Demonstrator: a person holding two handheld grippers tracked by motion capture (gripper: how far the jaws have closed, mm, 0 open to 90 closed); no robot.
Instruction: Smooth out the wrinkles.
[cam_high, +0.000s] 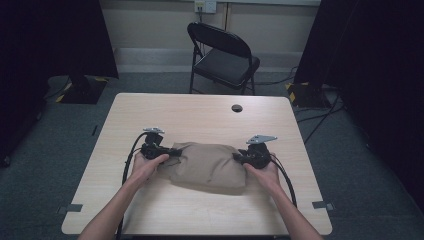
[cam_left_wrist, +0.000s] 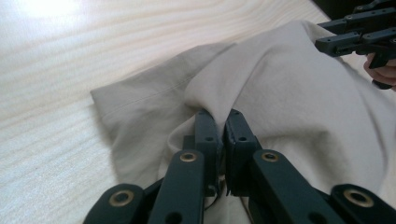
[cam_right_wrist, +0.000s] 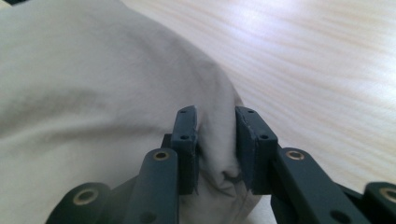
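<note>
A beige folded cloth (cam_high: 210, 166) lies on the near half of the wooden table (cam_high: 200, 112), its long axis running left to right across the table, roughly parallel to the near edge, with the right end sitting slightly nearer the person than the left. The left gripper (cam_high: 159, 151) grips its left end and the right gripper (cam_high: 250, 157) its right end, 1 at each short side, both pointing inward toward each other. In the left gripper view the 2 jaws stand almost together, pinching a raised ridge of fabric, and a flat hemmed flap of the cloth (cam_left_wrist: 140, 112) spreads onto the tabletop to the left; the other gripper (cam_left_wrist: 359, 35) shows at the top right corner. In the right gripper view the right gripper (cam_right_wrist: 215, 140) has its jaws a little apart with a bunched fold of cloth (cam_right_wrist: 93, 93) between them, the fabric filling the gap and touching both pads. The high view adds a black folding chair (cam_high: 225, 55) beyond the far edge and a round hole (cam_high: 237, 108) in the table.
</note>
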